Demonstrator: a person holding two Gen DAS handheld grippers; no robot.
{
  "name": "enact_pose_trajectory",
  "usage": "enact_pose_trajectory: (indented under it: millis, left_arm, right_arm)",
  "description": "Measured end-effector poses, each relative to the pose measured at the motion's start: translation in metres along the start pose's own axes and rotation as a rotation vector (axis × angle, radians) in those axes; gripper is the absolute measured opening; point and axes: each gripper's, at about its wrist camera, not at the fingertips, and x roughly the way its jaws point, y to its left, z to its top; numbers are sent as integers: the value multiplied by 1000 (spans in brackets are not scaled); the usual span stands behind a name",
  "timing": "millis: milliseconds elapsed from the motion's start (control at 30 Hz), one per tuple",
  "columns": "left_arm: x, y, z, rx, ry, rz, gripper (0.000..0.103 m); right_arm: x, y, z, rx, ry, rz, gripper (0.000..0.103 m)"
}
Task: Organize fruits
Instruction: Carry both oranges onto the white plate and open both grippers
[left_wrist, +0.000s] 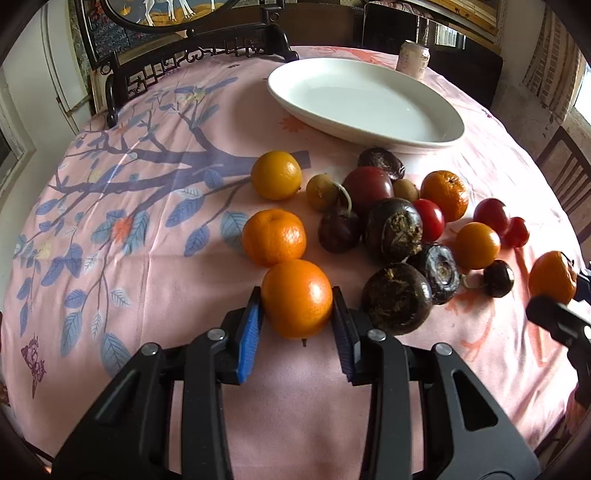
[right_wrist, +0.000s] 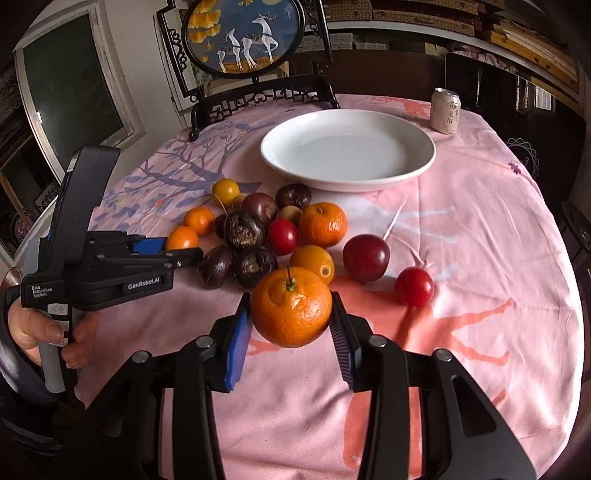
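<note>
The left tool (right_wrist: 184, 254), seen side-on from the right wrist camera, carries white print on its black body: "GenRobot.AI" on the side and "Data Acquisition System" on the rear block. A small handwritten sticker below is too blurred to read. A hand (right_wrist: 44, 332) grips its handle. A pale pink drink can (right_wrist: 446, 110) with dark characters, not legible here, stands at the far edge of the round tabletop covered by a pink floral cloth (left_wrist: 147, 258).

The wide white ceramic plate (right_wrist: 421, 162) sits toward the far side of the tabletop and holds no fruit.

In the left wrist view the left tool's blue pads pinch a smooth orange tangerine (left_wrist: 297, 298), which rests on the cloth at the near left of the fruit pile, just beside another tangerine (left_wrist: 274, 237). The right tool (right_wrist: 291, 325) pinches a stemmed orange tangerine (right_wrist: 291, 306) between its pads, near the pile's front edge.

The rest of the fruit lies loose on the cloth in front of the plate: dark brown water chestnuts (left_wrist: 397, 297), red cherry tomatoes (right_wrist: 413, 287), a dark red plum (right_wrist: 365, 257) and small yellow-orange kumquats (right_wrist: 312, 263).
</note>
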Motion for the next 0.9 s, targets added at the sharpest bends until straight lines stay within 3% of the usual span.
enact_pose_trajectory:
  millis: [200,300,467,667,733,800,900]
  left_arm:
    - [-33,-7,47,43,-90,-47,36]
    - [-25,-16,88,44,-110,-46,37]
    - [27,-26,150,5,-51,-9,37]
    - [69,-30,167,-37,24,-43,37]
    - [73,-30,169,-56,16,-38,47]
    - [69,-29,169,-71,2,-33,72]
    - [51,-28,166,-67,-33,-32,72]
  right_arm:
    - [-1,-10,54,-22,-99,-52,42]
    - [23,-16,81,-27,-89,-88,41]
    - [76,-35,108,17,23,-134,41]
    - [105,-48,116,36,74,-164,41]
    - [114,-47,117,30,106,-168,42]
    - [118,-45,118,25,114,-172,52]
    - [105,-45,116,43,79,-167,54]
